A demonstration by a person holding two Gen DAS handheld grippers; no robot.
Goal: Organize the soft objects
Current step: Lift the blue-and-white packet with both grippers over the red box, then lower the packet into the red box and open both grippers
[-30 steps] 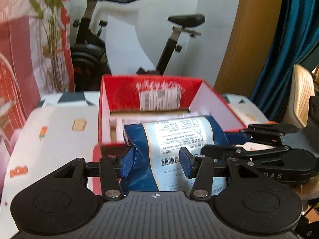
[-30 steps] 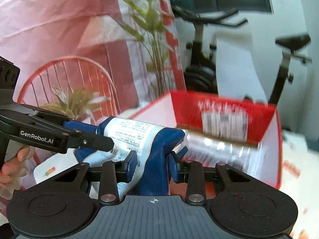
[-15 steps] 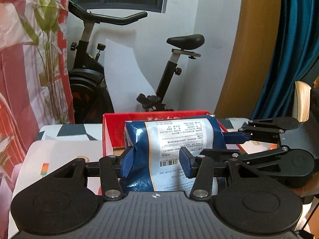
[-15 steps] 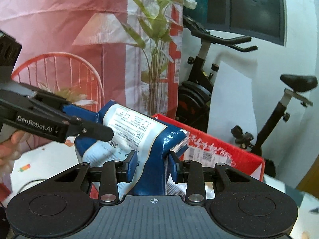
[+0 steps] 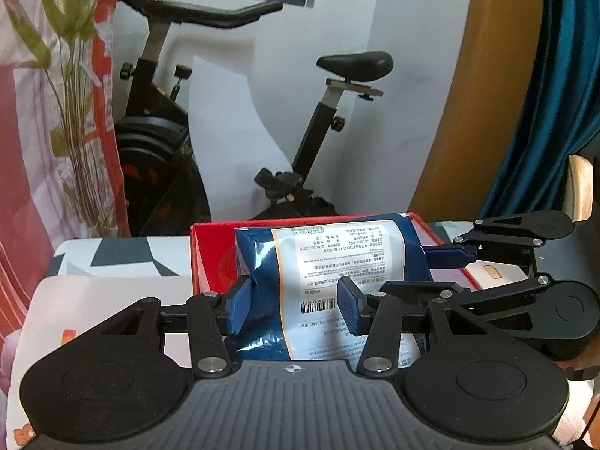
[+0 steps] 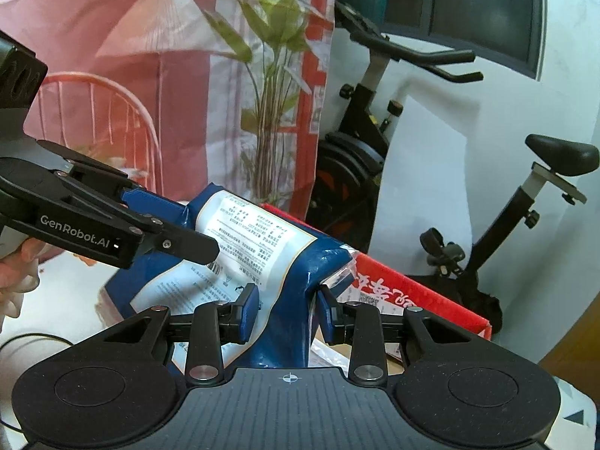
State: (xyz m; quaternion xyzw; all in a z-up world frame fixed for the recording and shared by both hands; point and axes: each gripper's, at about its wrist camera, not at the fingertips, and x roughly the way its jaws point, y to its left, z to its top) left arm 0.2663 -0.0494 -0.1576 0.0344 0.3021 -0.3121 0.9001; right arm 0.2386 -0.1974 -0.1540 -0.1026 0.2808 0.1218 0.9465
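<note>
The blue packet (image 5: 330, 262) is a puffy, glossy soft pack, dark blue at both ends with a wide white label panel across its middle carrying dense small print and a barcode; its film is creased and dented where the pads bite in. It is held up in the air between both grippers, in front of and partly over the red box (image 5: 210, 258), whose near wall and rim show behind it. In the left wrist view, reading from the left, a patterned cloth-covered surface (image 5: 93, 292) lies beside the box, then the left gripper (image 5: 292, 307) has its blue pads pressed into the near end of the packet, jaws at a middling width and closed on it; farther right the right gripper (image 5: 450, 255) reaches in from the side, one blue finger against the packet's far right end. This view alone shows the teal curtain (image 5: 543, 93) and the wooden panel (image 5: 468, 112). The right wrist view shows, at far left, a hand (image 6: 18, 270) gripping the left gripper's handle, which the other view does not show, and a red wire chair (image 6: 105, 120) behind it. Next comes the packet (image 6: 262, 247), tilted, its upper left end pinched by the left gripper (image 6: 180, 225), then the right gripper (image 6: 287, 313) with narrow jaws squeezing the packet's crimped blue end. The box's red side with white characters (image 6: 393, 292) lies at right, and an exercise bike (image 6: 375, 142) stands behind.
</note>
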